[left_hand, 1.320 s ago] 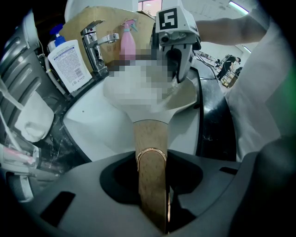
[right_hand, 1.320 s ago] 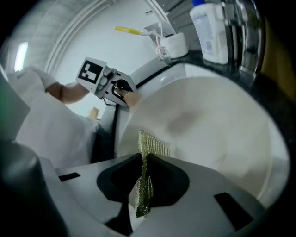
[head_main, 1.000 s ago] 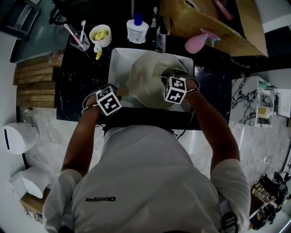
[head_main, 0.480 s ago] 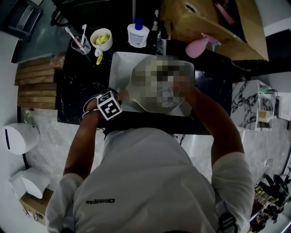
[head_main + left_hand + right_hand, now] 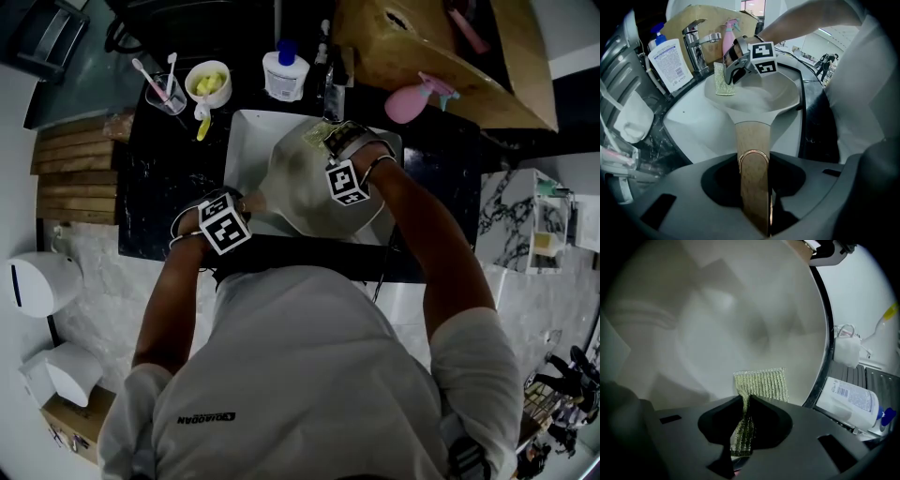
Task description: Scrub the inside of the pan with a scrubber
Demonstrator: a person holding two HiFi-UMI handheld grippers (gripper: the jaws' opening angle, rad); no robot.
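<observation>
A cream pan (image 5: 305, 192) with a wooden handle (image 5: 751, 140) lies tilted in the white sink (image 5: 242, 131). My left gripper (image 5: 753, 164) is shut on the handle at the sink's near left; in the head view its marker cube (image 5: 223, 222) covers the jaws. My right gripper (image 5: 746, 401) is shut on a yellow-green mesh scrubber (image 5: 761, 383), whose free end lies against the pan's pale inner wall (image 5: 717, 324). From the left gripper view, the scrubber (image 5: 724, 80) hangs at the pan's far rim under the right gripper (image 5: 736, 65). In the head view the right gripper (image 5: 339, 141) reaches over the pan's far side.
Behind the sink stand a chrome faucet (image 5: 698, 42), a white soap bottle (image 5: 284, 64) and a pink spray bottle (image 5: 410, 91). A cup of toothbrushes (image 5: 164, 86) and a white cup (image 5: 208, 80) sit at the back left on the black counter (image 5: 159, 178). A cardboard box (image 5: 441, 47) fills the back right.
My right gripper has moved with the scrubber toward the pan's far rim and rolled, so its marker cube faces differently. The left gripper and the pan have stayed put.
</observation>
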